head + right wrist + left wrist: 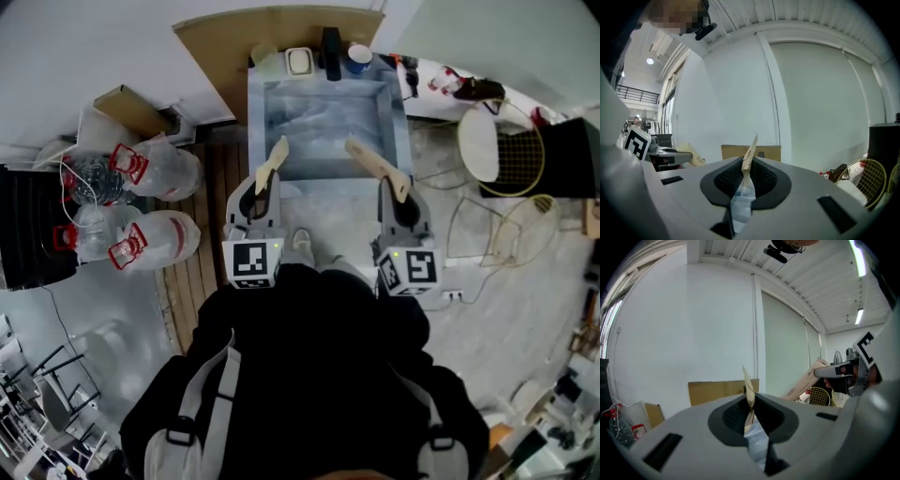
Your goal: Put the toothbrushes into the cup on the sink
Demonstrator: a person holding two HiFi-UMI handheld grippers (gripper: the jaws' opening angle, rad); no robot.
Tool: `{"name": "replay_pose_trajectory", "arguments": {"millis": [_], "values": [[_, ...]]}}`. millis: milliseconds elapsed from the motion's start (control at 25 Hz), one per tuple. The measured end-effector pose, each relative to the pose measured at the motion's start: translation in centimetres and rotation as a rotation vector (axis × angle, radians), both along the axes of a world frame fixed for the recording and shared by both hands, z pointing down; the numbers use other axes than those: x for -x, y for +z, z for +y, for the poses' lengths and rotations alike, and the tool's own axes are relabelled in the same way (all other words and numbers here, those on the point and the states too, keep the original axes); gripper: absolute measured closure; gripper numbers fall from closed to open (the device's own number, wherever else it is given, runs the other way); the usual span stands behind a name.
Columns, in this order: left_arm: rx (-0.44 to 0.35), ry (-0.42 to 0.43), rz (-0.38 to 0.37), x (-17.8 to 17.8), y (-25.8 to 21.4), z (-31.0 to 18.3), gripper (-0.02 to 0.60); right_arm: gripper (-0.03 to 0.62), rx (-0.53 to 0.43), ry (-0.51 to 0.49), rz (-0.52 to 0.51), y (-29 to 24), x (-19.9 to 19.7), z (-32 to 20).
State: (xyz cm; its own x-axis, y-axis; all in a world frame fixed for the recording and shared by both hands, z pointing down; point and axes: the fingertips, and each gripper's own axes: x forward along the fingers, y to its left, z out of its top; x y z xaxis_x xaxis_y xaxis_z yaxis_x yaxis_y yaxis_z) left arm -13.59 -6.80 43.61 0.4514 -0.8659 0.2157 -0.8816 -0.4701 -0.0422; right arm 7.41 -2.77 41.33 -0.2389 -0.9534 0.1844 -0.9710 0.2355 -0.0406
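Note:
I stand in front of a grey sink (403, 122), seen from above in the head view. My left gripper (265, 185) is shut on a tan toothbrush (275, 161) that points up over the sink's near edge. My right gripper (401, 194) is shut on a second tan toothbrush (373, 161), angled up and left. In the left gripper view the toothbrush (750, 397) sticks out between the closed jaws, as does the other toothbrush (749, 157) in the right gripper view. A blue cup (358, 58) stands on the sink's back rim.
On the back rim there are also a black bottle (331, 52), a white soap dish (299, 61) and a clear tumbler (265, 54). Large water jugs (155, 169) lie on the floor at left. A white stool (480, 145) and a racket (520, 159) are at right.

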Motion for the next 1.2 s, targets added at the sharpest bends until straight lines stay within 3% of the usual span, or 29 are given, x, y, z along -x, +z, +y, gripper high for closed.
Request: {"name": "replay_pose_trajectory", "arguments": {"millis": [280,1200], "values": [[0.016,-0.015,0.007,-0.1,0.3,-2.4,0.549,0.557,0.009,0.012,0.008,0.3,-0.8,-2.5],[-0.041,-0.159,-0.055,-2.7,-1.0,-14.1,0.548,0.557,-0.039,-0.110,-0.029,0.4,-4.3,-13.5]]}}
